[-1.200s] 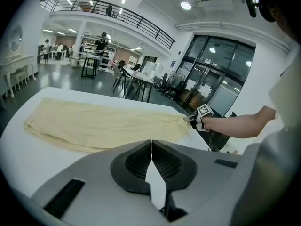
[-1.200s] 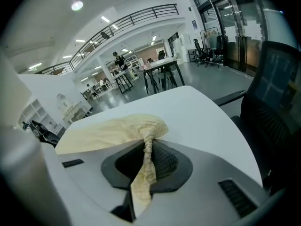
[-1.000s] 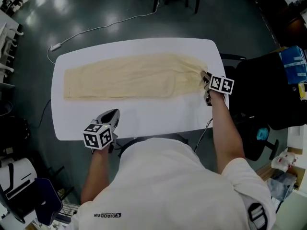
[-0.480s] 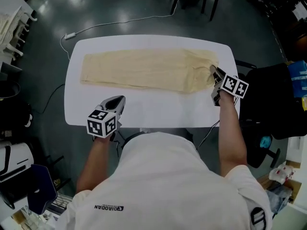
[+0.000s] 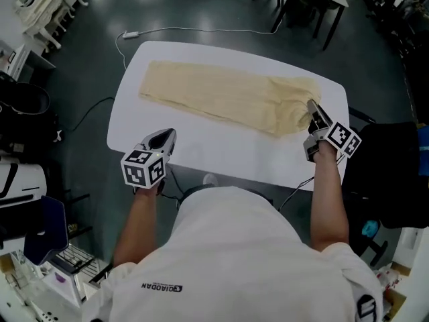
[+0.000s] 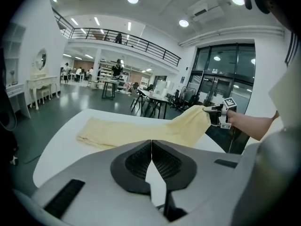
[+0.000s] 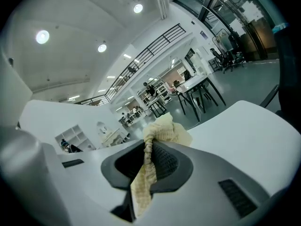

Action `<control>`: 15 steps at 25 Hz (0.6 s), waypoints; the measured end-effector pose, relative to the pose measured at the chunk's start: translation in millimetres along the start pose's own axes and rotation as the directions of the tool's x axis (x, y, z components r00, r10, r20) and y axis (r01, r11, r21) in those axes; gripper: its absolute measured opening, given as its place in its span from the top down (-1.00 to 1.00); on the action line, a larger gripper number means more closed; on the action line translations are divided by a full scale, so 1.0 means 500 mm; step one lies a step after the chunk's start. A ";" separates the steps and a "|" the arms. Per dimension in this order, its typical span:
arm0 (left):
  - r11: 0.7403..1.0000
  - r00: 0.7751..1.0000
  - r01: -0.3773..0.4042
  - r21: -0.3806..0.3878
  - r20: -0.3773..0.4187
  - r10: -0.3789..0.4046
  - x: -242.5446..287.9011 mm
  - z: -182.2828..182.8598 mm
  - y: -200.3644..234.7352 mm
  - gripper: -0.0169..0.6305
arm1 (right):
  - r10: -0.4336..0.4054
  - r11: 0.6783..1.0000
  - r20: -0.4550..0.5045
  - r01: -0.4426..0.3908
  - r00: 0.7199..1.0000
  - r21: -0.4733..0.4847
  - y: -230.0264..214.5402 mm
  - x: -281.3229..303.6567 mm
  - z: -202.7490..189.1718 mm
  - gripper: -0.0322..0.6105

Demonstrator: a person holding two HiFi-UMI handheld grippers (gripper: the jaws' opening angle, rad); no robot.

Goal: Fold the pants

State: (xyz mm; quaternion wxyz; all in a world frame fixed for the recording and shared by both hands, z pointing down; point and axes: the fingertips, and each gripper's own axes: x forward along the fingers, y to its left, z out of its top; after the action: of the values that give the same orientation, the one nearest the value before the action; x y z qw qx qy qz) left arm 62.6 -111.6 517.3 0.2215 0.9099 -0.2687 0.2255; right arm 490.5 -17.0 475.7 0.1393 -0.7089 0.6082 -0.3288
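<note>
Pale yellow pants (image 5: 228, 99) lie stretched across the white table (image 5: 201, 149), waist end at the right. My right gripper (image 5: 312, 111) is shut on the waist end and holds it lifted off the table; a bunch of yellow cloth (image 7: 146, 159) is squeezed between its jaws. The left gripper view shows the pants (image 6: 141, 128) rising toward the right gripper (image 6: 212, 114). My left gripper (image 5: 165, 137) hovers at the table's near left edge, away from the pants, its jaws shut with nothing between them (image 6: 151, 147).
A white cable (image 5: 201, 31) runs over the dark floor beyond the table. Chairs and table legs (image 5: 301, 5) stand at the back right, a black chair (image 5: 389, 173) to the right, shelves and clutter (image 5: 27, 200) on the left.
My right gripper has risen with the waist end of the pants, lifting it off the table. My left gripper has moved a little toward the table's near edge. The view has shifted.
</note>
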 end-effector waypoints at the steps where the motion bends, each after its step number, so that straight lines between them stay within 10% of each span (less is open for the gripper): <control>1: 1.000 1.000 -0.015 0.008 -0.005 0.015 -0.018 -0.005 0.001 0.86 | 0.006 1.000 -0.001 -0.006 1.000 0.003 0.007 0.000 -0.004 0.71; 15: 0.997 0.997 -0.078 0.001 0.000 0.078 -0.090 -0.015 -0.080 0.86 | 0.115 0.993 -0.013 -0.114 0.993 0.030 0.037 -0.003 -0.045 0.71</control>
State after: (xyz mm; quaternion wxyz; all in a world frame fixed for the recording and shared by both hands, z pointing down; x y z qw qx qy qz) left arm 50.0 -59.8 488.0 0.2120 0.8988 -0.3039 0.2343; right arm 461.7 -15.3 481.0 0.1635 -0.6684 0.6440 -0.3342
